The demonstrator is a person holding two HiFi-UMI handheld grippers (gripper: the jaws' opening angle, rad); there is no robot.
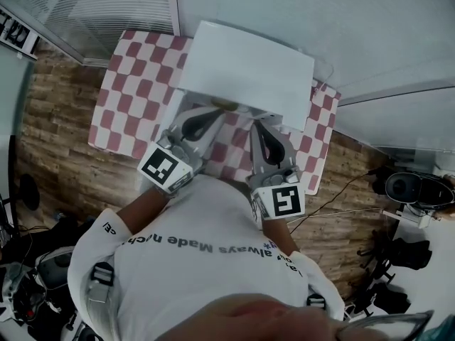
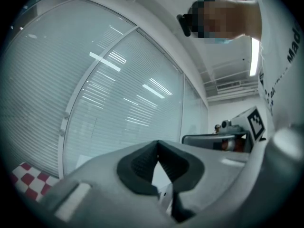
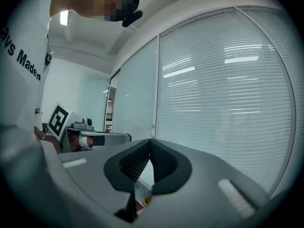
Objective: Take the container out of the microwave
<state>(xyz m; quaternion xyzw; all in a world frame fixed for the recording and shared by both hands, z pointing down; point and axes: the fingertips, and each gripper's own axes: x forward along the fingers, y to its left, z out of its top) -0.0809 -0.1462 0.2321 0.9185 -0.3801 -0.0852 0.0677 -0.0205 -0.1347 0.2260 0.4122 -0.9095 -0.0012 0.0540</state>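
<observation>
Container: I can't make it out; only a yellowish sliver (image 1: pixel 225 105) shows at the near edge of the microwave (image 1: pixel 245 69)
Left gripper (image 2: pixel 158 144): jaws pressed together, nothing between them, just near of the microwave
Right gripper (image 3: pixel 150 141): likewise closed and empty, to its right
Under the microwave: checked cloth (image 1: pixel 128 91)

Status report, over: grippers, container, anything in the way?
Left gripper shut, empty; right gripper shut, empty. Container not in sight, microwave seen from above only. Nothing visibly blocking.

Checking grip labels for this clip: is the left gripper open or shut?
Shut. In its own view the left gripper has its black pads meeting at the tips, with nothing held between them.
</observation>
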